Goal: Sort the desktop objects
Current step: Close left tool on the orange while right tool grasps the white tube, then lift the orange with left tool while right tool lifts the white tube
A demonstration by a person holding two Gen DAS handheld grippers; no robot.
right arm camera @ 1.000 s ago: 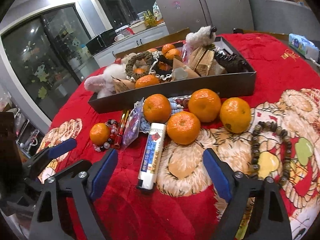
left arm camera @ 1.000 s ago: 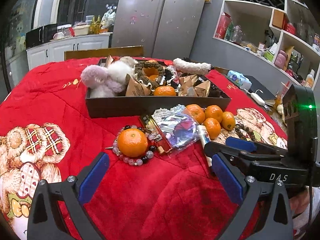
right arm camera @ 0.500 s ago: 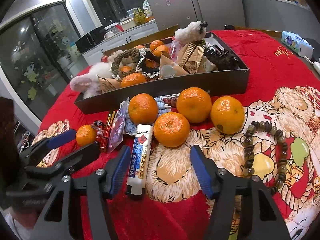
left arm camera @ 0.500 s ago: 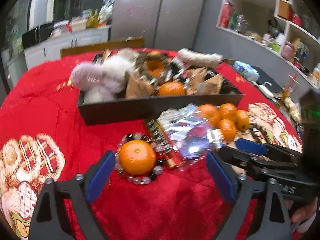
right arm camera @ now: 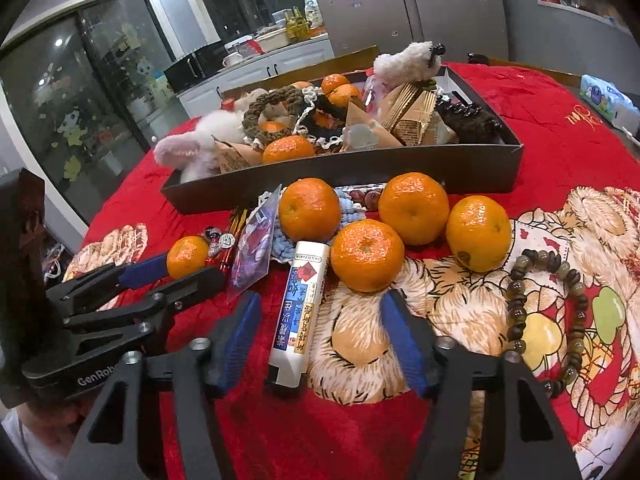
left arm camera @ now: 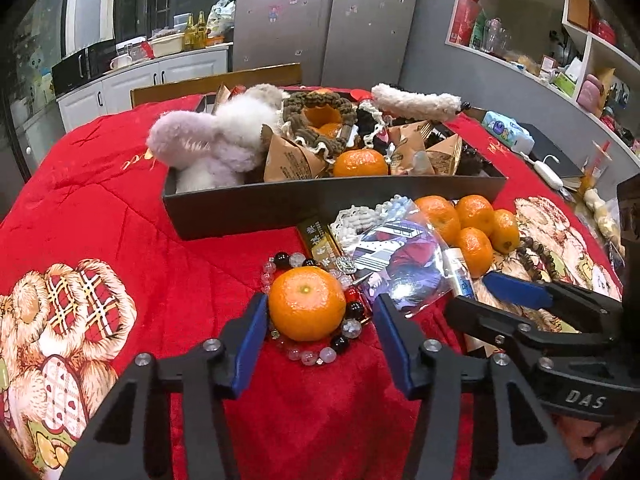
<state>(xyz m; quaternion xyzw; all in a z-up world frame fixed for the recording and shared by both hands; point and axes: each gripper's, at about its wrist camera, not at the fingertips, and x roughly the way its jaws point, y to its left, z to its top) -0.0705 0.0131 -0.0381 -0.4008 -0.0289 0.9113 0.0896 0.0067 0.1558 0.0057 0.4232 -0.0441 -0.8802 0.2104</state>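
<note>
Left gripper (left arm camera: 318, 322) closes around a mandarin (left arm camera: 307, 303) sitting inside a bead bracelet (left arm camera: 316, 354); right gripper (right arm camera: 320, 320), also closing, straddles a lighter (right arm camera: 298, 312). Neither grips yet; pads should meet fruit, not beads.

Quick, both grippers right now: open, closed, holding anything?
Left gripper: jaws closing around the lone tangerine, pads not yet pressing; holding nothing.
Right gripper: jaws closing around the white lighter, not gripping it yet.
</note>
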